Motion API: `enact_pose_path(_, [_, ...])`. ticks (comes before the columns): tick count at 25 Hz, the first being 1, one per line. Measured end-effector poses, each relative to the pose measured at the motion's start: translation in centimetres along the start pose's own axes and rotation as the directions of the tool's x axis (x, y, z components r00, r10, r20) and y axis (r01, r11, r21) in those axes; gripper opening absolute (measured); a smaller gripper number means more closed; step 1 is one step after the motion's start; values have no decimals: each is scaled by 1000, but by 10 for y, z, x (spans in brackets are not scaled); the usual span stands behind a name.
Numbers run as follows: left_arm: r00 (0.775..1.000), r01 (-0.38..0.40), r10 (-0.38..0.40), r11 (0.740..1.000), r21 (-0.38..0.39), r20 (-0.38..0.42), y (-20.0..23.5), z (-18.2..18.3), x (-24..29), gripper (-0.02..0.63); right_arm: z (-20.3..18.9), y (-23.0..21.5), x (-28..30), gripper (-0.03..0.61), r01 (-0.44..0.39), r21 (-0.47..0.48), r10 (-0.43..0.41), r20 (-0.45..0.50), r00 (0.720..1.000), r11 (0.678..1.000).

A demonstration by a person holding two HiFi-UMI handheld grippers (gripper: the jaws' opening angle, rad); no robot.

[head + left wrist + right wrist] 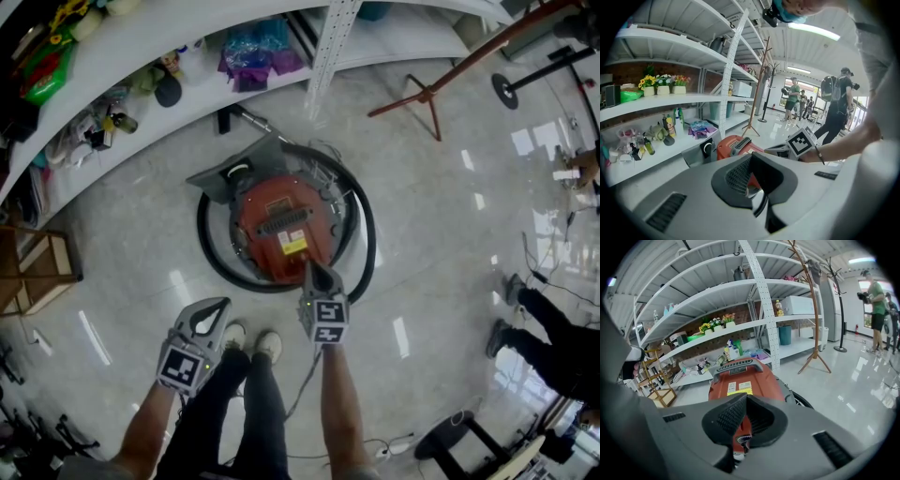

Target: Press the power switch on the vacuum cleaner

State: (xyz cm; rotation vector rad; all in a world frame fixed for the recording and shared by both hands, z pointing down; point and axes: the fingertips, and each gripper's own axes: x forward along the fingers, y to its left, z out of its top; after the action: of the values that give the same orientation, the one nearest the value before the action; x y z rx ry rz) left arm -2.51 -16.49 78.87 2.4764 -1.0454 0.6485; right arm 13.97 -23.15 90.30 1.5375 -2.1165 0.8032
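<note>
Ceiling strips [813, 32] above the left claw [758, 199] light everything brightly. Glare streaks the floor [441, 234] beside the right claw [314, 274]; view edges warp, darkening.

No print here can be read.
The vacuum cleaner [281, 225] bears a yellow label [293, 246] and two white stickers [731, 387] on its red top, just below the handle, all too small to read; the marker cube [325, 319] just beside it shows only black-and-white squares.
</note>
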Motion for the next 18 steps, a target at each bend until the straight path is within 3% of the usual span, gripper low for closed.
enact_pose_path(18, [1000,0,0,1000,-7,-12,5,-8,-3,8,-11,-2,7,9,8,-1,-8,-17,1000,1000])
